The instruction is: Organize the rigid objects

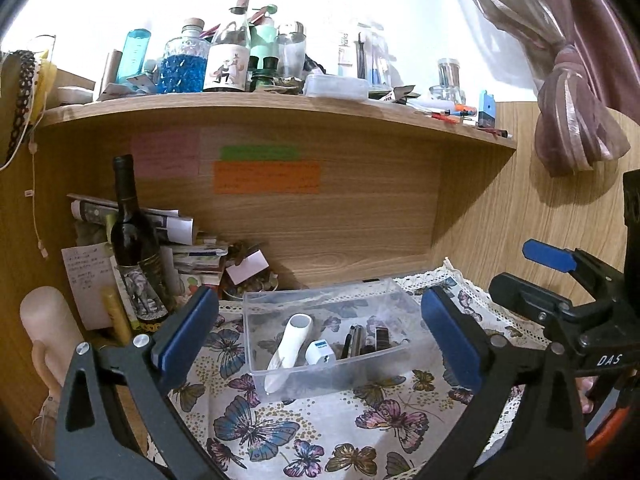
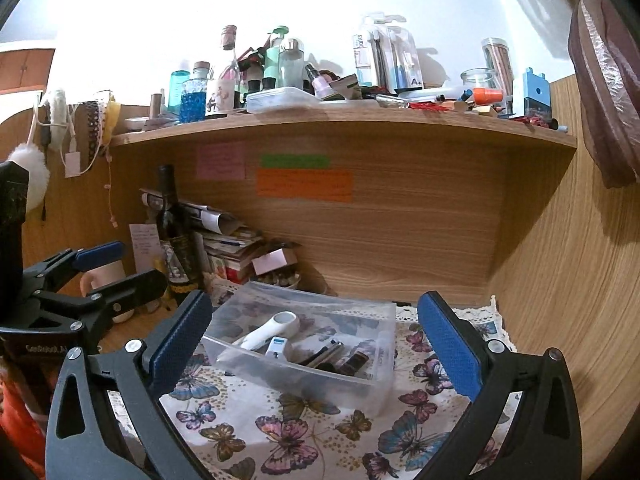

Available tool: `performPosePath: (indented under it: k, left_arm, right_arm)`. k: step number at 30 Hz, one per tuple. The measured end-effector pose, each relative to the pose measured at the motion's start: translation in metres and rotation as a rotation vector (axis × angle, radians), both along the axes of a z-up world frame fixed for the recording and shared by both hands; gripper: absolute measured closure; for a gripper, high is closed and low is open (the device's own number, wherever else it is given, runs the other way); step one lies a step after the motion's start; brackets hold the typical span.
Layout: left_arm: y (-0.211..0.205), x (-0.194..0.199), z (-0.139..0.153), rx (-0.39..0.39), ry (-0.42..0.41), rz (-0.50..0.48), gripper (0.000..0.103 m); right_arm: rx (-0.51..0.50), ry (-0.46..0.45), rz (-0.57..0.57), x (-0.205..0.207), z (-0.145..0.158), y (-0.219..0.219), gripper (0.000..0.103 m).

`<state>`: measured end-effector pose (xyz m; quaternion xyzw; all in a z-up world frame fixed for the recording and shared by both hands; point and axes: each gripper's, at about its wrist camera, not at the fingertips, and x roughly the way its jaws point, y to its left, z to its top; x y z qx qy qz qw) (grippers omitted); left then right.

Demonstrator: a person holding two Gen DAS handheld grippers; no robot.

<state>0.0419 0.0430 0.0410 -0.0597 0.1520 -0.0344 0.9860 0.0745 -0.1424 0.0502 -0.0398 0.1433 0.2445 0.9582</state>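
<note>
A clear plastic bin (image 1: 340,374) stands on a butterfly-print cloth (image 1: 320,432) under a wooden shelf. Inside lie a white handheld device (image 1: 289,340), a white plug adapter (image 1: 320,354), pens (image 1: 354,340) and small dark items (image 1: 380,338). My left gripper (image 1: 318,298) is open wide, its blue pads (image 1: 188,328) on either side of the bin and short of it, holding nothing. In the right wrist view the bin (image 2: 296,378) holds the same device (image 2: 272,330); my right gripper (image 2: 316,302) is also open wide and empty. Each gripper shows beside the other: right gripper (image 1: 528,274), left gripper (image 2: 124,268).
A dark wine bottle (image 1: 132,240), a stack of papers (image 1: 188,248) and a small bowl (image 1: 250,286) crowd the back left corner. The shelf top (image 1: 280,104) carries several bottles and jars. Wooden panels close the back and right; a curtain (image 1: 576,120) hangs at the right.
</note>
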Motion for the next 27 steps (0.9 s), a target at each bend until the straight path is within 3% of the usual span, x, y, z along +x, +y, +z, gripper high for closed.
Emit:
performPosePath:
  k: [27]
  left_arm:
    - [-0.0031, -0.0014, 0.0057, 0.001, -0.016, -0.004, 0.0]
  right_arm:
    - [0.012, -0.013, -0.006, -0.0018, 0.0035, -0.0045, 0.0]
